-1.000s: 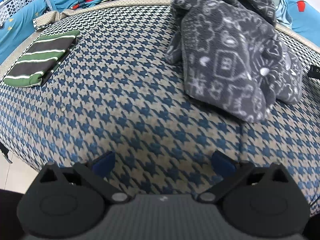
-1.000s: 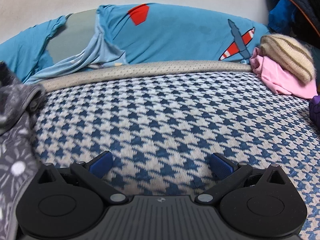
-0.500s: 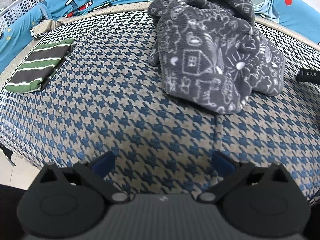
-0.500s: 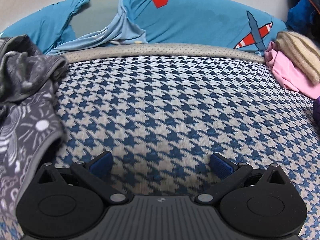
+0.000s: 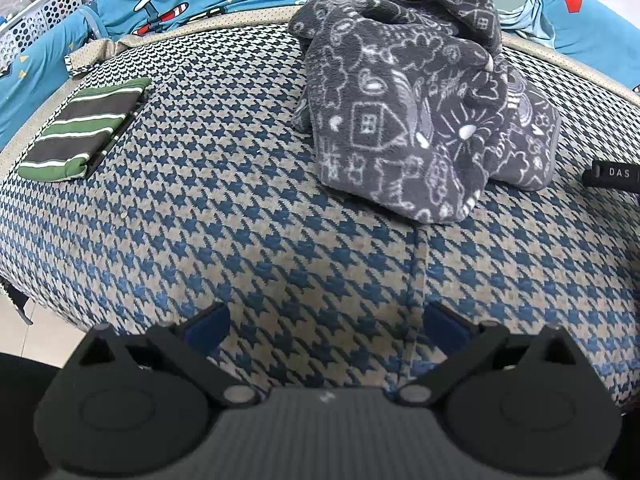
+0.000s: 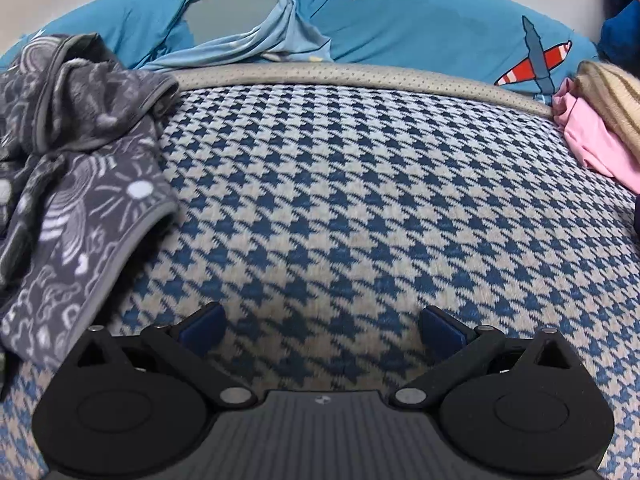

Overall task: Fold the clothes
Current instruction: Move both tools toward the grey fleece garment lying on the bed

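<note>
Blue-and-beige houndstooth mattress (image 5: 224,216) carries a crumpled grey patterned fleece garment (image 5: 420,92) toward its far edge, a folded green-striped garment (image 5: 86,128) well apart on the left, and a pink garment (image 6: 596,140) under a beige knit (image 6: 612,96) at far right.

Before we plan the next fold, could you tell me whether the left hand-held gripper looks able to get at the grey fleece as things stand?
Probably yes. The left hand-held gripper is open and empty, and only bare houndstooth cover lies between it and the crumpled grey fleece ahead.
</note>
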`<state>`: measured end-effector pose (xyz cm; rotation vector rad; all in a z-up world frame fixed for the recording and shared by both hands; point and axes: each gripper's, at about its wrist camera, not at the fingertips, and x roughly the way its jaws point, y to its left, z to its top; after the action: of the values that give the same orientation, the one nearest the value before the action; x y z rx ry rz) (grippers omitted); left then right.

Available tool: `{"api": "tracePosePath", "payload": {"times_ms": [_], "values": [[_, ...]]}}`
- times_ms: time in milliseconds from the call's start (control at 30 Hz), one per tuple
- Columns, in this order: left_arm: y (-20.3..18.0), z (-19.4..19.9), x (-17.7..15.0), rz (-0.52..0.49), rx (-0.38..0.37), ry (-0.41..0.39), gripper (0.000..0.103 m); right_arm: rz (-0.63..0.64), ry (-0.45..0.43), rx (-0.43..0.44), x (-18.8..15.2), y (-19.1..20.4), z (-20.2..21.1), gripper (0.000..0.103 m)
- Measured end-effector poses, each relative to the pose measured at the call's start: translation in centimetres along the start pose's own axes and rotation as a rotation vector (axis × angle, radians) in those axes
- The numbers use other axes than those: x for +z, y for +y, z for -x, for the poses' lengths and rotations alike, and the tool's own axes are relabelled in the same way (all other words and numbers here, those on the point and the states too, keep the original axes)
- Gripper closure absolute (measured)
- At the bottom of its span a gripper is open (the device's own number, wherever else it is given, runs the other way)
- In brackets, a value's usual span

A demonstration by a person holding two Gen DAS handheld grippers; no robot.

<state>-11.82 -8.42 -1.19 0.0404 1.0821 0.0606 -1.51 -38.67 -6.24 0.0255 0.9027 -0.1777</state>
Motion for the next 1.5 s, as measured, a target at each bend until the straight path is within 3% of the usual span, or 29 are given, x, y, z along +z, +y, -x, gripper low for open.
{"api": "tracePosePath", "payload": {"times_ms": [1500], "values": [[-0.7, -0.2, -0.8, 0.05, 0.044, 0.048, 0.0, 0.176, 0.089, 0.154, -5.4, 4.9, 5.9, 0.0]]}}
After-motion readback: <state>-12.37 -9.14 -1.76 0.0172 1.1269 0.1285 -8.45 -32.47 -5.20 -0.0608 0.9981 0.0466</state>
